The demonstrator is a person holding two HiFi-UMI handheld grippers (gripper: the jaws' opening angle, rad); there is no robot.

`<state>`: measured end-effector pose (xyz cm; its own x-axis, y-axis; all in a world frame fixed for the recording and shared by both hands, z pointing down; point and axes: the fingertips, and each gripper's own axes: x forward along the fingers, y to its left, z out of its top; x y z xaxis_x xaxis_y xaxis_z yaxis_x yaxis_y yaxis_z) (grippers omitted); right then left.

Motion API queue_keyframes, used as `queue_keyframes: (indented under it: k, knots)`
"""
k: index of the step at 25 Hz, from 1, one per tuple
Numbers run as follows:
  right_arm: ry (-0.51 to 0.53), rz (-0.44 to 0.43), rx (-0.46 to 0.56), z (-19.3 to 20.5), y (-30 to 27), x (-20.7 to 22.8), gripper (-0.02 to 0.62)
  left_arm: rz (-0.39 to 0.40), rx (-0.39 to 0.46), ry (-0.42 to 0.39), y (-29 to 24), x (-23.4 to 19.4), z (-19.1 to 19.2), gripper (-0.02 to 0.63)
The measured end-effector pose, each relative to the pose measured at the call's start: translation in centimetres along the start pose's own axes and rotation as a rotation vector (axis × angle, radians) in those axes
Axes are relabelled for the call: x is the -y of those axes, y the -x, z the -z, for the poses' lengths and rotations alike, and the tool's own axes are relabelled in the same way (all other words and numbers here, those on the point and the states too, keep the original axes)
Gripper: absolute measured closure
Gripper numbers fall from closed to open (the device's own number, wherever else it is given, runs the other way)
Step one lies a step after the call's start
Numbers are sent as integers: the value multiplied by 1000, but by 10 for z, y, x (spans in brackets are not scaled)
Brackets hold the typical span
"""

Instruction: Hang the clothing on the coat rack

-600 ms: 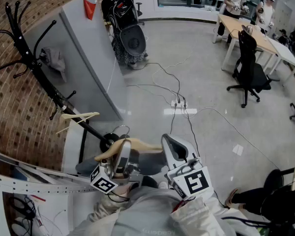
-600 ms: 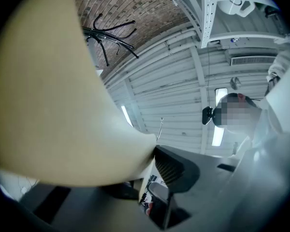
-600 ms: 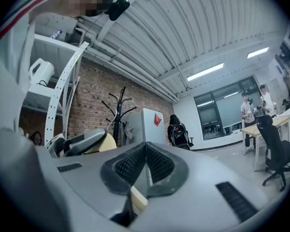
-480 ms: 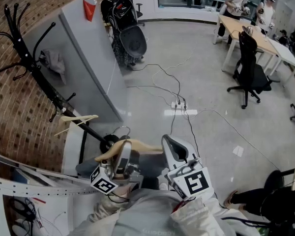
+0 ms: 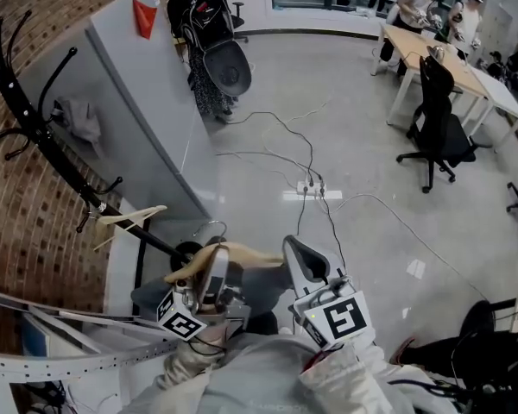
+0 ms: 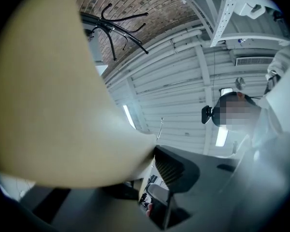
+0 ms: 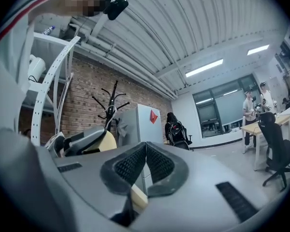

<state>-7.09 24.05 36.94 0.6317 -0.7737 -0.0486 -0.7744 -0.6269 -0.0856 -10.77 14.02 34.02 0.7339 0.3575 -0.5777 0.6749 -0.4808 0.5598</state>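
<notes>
Head view: grey floor (image 5: pixel 371 128) (coat rack (image 5: pixel 93 201)).

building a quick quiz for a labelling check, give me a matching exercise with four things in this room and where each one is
Things:
1. wooden hanger
2. red pennant
3. power strip
4. black office chair

Places:
a. on the floor among the cables
b. beside the light desk
c. on the grey cabinet
d. held by the left gripper

Pairs: 1-d, 2-c, 3-a, 4-b
</notes>
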Motion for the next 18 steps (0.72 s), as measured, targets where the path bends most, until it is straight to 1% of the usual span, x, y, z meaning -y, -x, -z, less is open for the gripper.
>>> queue_keyframes:
  k: [6, 13, 18]
  knots:
    - [8, -6, -12, 1, -50, 13, 571, 9, 1, 5, -24, -41, -20, 502]
    - [8, 16, -40, 0, -101, 25, 571, 16, -8, 27, -43, -83, -39, 502]
    - [22, 6, -29, -1, -135, 26, 571, 34, -9, 38, -54, -107, -55, 502]
